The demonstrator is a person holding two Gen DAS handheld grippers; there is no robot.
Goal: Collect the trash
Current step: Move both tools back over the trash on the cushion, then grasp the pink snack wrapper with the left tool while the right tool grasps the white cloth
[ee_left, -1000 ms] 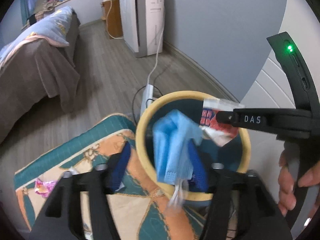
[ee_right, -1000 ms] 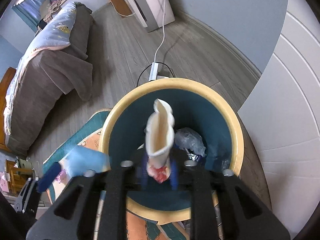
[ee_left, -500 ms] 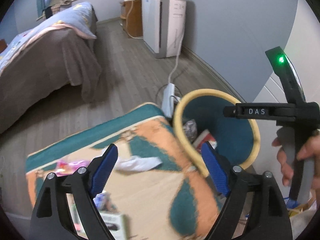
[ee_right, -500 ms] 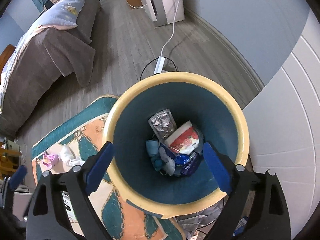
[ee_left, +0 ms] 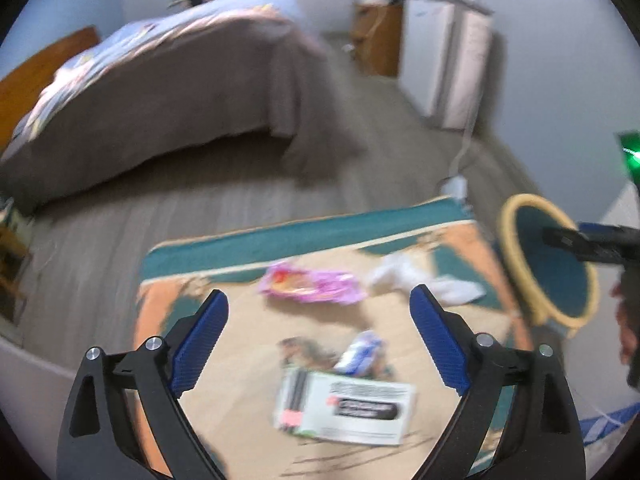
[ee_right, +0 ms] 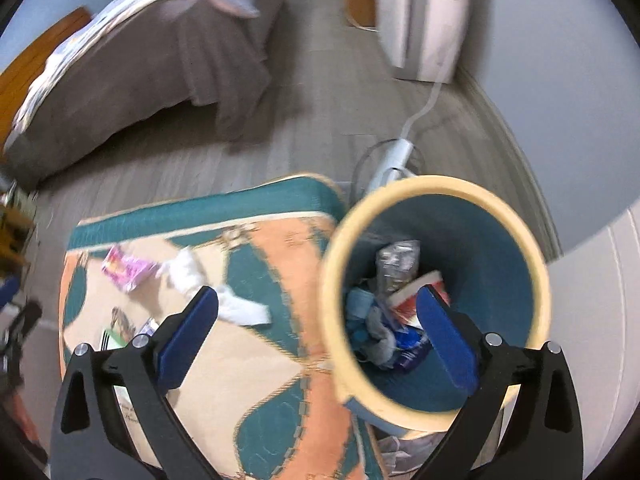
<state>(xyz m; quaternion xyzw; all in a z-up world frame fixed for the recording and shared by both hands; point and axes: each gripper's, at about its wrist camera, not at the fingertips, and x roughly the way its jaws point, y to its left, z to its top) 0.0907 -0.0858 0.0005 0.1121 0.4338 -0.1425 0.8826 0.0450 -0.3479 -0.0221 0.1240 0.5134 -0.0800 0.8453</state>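
Your bin (ee_right: 532, 248) holds a foil packet (ee_right: 396, 260), a red-and-white cup (ee_right: 416, 292) and blue scraps; both your grippers' jaws stand apart, empty, left gripper (ee_left: 318, 326) and right gripper (ee_right: 318, 332).

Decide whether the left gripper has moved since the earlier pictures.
Yes. The left gripper has swung left off the bin, which now sits at the view's right edge, and faces the rug.

This is a home bedroom: a bed (ee_left: 160, 92) with a brown cover lies at ten o'clock on a grey plank floor (ee_right: 304, 128), with a patterned rug (ee_left: 248, 344) and a white appliance (ee_right: 424, 16) at one o'clock.
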